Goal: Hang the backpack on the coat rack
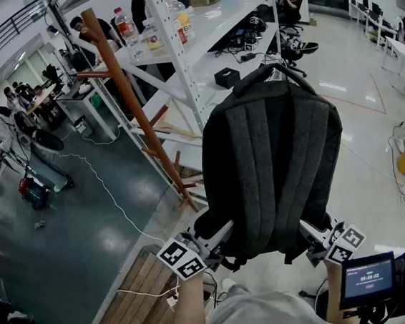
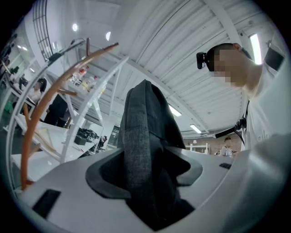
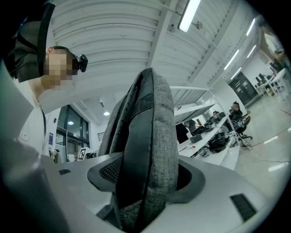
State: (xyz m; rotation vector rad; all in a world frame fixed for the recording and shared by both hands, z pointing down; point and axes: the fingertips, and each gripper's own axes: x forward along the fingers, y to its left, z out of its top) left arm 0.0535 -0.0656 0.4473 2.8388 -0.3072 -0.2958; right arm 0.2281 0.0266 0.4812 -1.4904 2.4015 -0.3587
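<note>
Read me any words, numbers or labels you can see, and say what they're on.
Nothing reads for certain.
Small dark screen: timer-like digits, too small to read.
Clear plastic bottles: labels too blurred.
Black-and-white marker cubes: patterns only, no words.

- Top [image 1: 270,314]: pale grey-white fabric, at 6 o'clock in the head view
- Head camera [image 2: 203,59]: small black unit worn on the head, at 1 o'clock in the left gripper view and 10 o'clock in the right gripper view
- Left gripper [image 2: 148,182]: smooth pale grey moulded shell, dark grey pad [image 2: 103,175] set into it, dark rectangular slot [image 2: 45,203] at 8 o'clock
- Right gripper [image 3: 145,182]: same pale shell, with a mesh-textured pad [image 3: 108,171]
- Marker cubes [image 1: 182,259]: white faces, black square markers, at 7 and 5 o'clock in the head view
</note>
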